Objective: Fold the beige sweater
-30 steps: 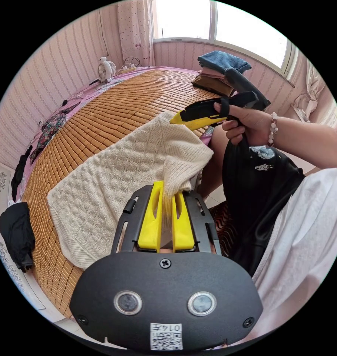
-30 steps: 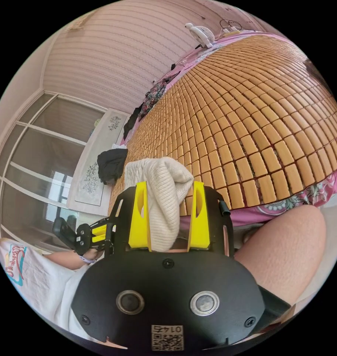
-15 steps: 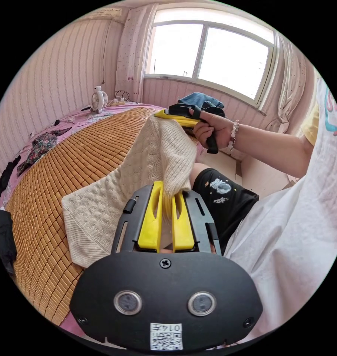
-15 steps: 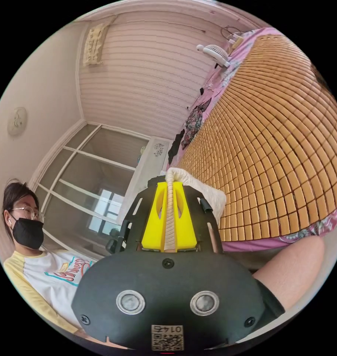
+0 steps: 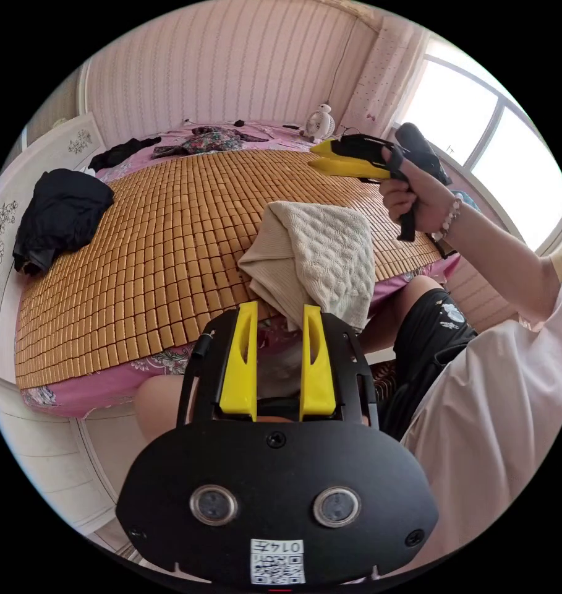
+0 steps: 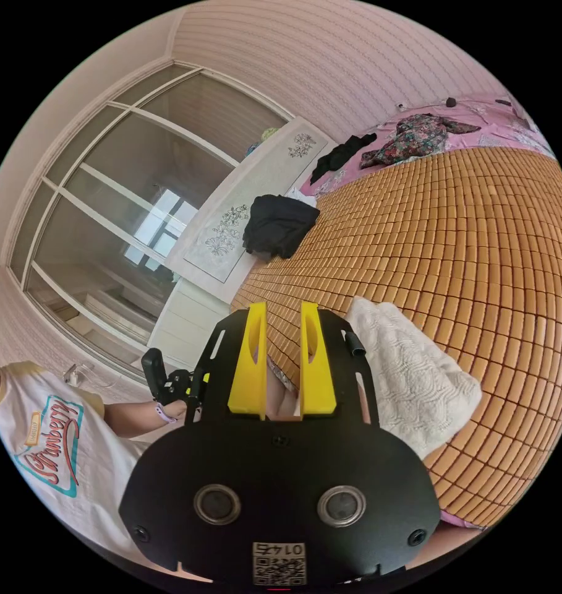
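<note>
The beige sweater [image 5: 318, 260] lies folded in a bundle on the bamboo mat [image 5: 169, 235] at the bed's near edge, one side drooping over it. My left gripper [image 5: 279, 307] hovers just in front of the bundle, jaws open, gripping nothing. A hand holds the right gripper [image 5: 321, 159] above and beyond the sweater. In the right gripper view, the right gripper [image 6: 282, 306] is open and empty, with the sweater [image 6: 410, 383] lying beside it on the mat [image 6: 478, 235]. The left gripper [image 6: 169, 383] is small at the left, held in a hand.
A black garment [image 5: 58, 213] sits on the mat's far corner, and floral clothing [image 5: 200, 139] lies at the head of the bed beside a small fan [image 5: 321, 120]. The person's legs are under the bed's edge. Glass wardrobe doors [image 6: 126, 204] stand beyond the bed.
Both grippers have let go of the sweater and opened. It has dropped from being held up into a folded bundle at the mat's edge. Both cameras have swung round.
</note>
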### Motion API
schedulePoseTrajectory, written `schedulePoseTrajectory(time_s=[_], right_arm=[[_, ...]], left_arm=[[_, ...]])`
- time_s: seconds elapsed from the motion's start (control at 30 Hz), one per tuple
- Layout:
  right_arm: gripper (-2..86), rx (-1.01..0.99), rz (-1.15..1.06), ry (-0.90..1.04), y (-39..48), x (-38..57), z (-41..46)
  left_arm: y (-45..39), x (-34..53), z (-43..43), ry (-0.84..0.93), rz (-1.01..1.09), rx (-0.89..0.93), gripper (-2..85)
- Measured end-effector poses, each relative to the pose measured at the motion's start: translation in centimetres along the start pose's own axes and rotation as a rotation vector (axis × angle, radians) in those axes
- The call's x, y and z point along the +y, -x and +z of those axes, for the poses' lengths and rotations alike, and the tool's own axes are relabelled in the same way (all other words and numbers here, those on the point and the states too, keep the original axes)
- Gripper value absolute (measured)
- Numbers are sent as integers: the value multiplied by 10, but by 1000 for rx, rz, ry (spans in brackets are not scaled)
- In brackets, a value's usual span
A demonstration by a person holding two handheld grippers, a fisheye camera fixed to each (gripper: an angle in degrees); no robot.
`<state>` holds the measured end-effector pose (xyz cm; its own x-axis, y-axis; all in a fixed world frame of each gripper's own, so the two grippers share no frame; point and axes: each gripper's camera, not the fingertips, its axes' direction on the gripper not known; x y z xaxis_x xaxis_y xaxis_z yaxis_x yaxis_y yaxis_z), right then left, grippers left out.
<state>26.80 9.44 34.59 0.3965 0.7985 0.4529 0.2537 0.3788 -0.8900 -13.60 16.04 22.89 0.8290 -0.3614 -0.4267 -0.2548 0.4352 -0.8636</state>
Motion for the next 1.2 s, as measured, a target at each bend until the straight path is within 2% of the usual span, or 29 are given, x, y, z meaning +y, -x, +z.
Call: schedulePoseTrajectory(time_s=[0.07,0.13,0.23,0.33,0.43,0.53,0.6,0.77,0.9,1.03,1.2], right_arm=[[88,114,62,-106,-13,32,-29],[106,146,105,-175,-25,60,-46],[136,242,194,-179,-42,99,-52],[167,317,322,-155,-59,121,-47],[160,295,397,-120,-72,128,-37],[153,325,342,-92,-68,124,-27],[149,258,335,-67,-72,120,-25],[142,233,341,-43,-75,121,-31],[139,197,389,-61,-78,128,-35],[127,200,396,-80,-74,135,-42],[110,160,405,-38,-73,140,-49]], left_arm=[[10,-12,11,-25,-26,38,144],[14,-36,36,-38,-27,97,163],[17,-68,78,-41,-36,185,183],[19,-100,127,95,-27,241,195],[12,-121,148,146,44,219,208],[-2,-130,159,162,116,174,222],[-9,-138,165,191,157,143,231],[0,-160,171,233,96,104,255],[-2,-168,178,132,70,181,241],[-12,-177,208,139,-4,203,212],[-8,-199,229,338,-69,389,170]])
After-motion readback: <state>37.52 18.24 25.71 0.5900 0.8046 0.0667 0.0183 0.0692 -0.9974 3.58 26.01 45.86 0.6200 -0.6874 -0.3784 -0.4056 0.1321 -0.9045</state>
